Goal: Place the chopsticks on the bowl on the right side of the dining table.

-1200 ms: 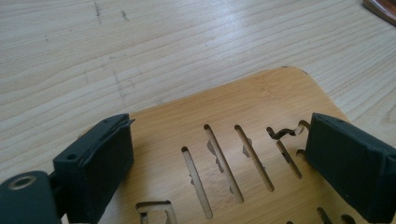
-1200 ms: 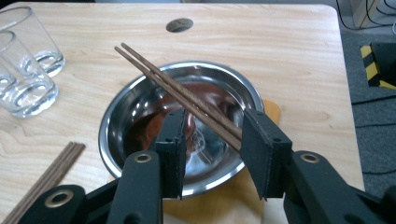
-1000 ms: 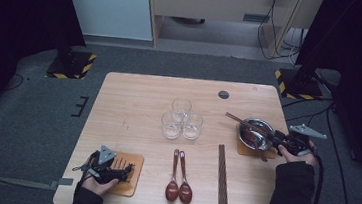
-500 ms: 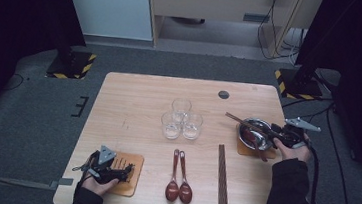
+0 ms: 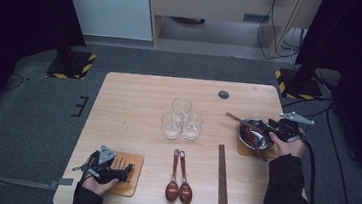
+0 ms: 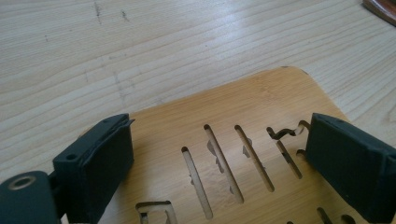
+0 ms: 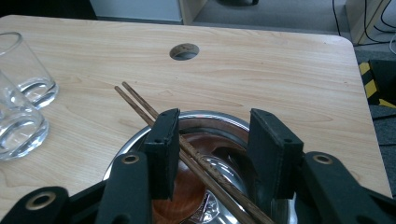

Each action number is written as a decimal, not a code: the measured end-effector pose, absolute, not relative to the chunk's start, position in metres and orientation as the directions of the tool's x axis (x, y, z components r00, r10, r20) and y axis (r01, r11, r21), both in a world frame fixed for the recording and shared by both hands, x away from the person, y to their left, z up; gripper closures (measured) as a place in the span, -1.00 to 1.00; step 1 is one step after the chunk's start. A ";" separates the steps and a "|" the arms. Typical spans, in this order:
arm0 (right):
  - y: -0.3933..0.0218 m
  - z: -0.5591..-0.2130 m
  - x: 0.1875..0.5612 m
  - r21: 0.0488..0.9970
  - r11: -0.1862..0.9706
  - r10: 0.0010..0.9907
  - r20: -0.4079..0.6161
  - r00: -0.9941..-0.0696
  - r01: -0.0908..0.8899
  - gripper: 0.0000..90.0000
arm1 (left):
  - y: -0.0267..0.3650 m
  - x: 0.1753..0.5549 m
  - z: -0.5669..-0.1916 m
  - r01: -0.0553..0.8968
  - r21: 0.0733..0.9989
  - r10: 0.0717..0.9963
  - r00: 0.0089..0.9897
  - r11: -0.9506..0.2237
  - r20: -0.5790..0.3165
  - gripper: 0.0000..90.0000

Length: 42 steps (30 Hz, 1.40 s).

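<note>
Now right gripper [image 7: 212,154] fingers opening over chopsticks [image 7: 154,114] in bowl [image 5: 251,134]; left gripper [image 6: 224,168] fingers wide over coaster [image 6: 233,126].

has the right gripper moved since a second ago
Yes. The black right gripper has shifted up the high view, away from the near table edge, jaws just opening over the steel bowl.

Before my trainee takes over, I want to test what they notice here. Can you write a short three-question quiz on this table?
1. True or false: the chopsticks across the steel bowl are clamped by the right gripper.
2. How many glasses stand mid-table?
A) two B) three C) four
3. Fill in: the left gripper hovers over a slotted wooden ____.

Key: 1 false, its jaws have just been opening and stand apart, one beside the chopsticks. 2 B. 3 coaster.
</note>
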State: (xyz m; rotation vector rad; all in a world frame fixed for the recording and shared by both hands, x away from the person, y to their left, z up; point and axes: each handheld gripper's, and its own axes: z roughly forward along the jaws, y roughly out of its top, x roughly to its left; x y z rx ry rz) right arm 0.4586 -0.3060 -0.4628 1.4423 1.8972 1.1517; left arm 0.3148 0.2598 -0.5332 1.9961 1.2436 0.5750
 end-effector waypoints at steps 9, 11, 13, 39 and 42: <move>-0.302 -0.472 0.472 0.829 0.095 0.943 0.103 -0.317 0.551 0.11 | 0.260 0.315 -0.533 0.585 0.758 0.899 0.439 -0.289 0.004 -0.85; -0.302 -0.474 0.474 0.824 0.098 0.945 0.099 -0.312 0.559 0.09 | 0.260 0.315 -0.533 0.585 0.758 0.899 0.439 -0.289 0.004 -0.85; -0.303 -0.475 0.475 0.821 0.100 0.947 0.095 -0.306 0.562 0.07 | 0.260 0.315 -0.533 0.585 0.758 0.899 0.439 -0.289 0.003 -0.85; -0.310 -0.460 0.472 0.837 0.093 0.937 0.110 -0.332 0.539 -0.05 | 0.260 0.315 -0.533 0.586 0.757 0.899 0.438 -0.289 0.004 -0.86; -0.309 -0.464 0.477 0.830 0.111 0.940 0.091 -0.330 0.546 -0.04 | 0.260 0.315 -0.533 0.586 0.757 0.899 0.438 -0.289 0.004 -0.86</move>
